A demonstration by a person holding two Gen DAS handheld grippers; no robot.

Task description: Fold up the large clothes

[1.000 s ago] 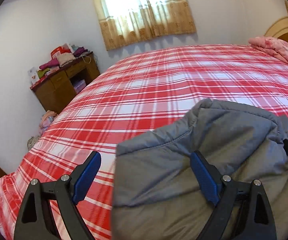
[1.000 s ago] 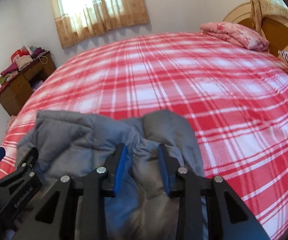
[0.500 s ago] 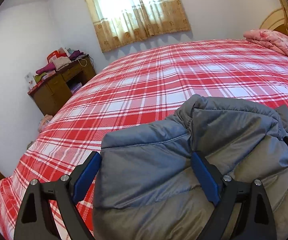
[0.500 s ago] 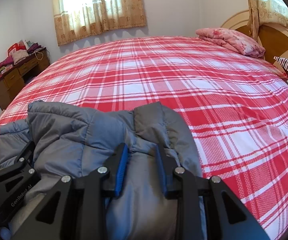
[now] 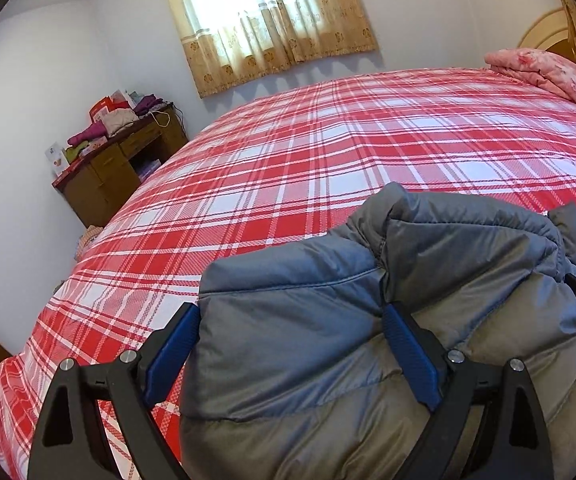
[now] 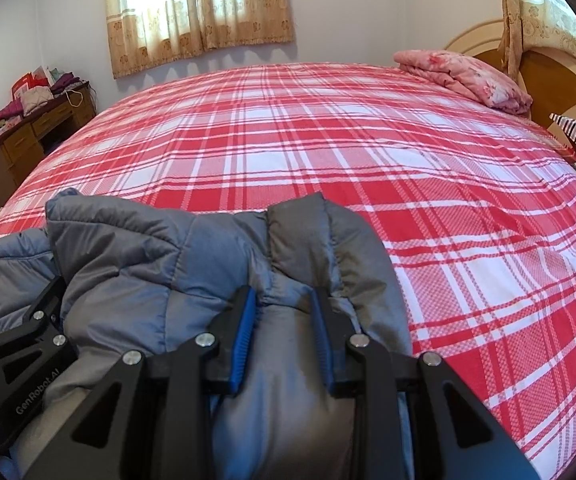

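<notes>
Plaid bed (image 6: 327, 152), grey jacket (image 6: 192, 264) bunched, right claw (image 6: 284, 320) pinching it, base hidden.

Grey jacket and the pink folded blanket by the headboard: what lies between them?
Only bare red plaid bedsheet. The right wrist view shows it best: nothing rests on the stretch from the grey jacket to the pink blanket.
</notes>
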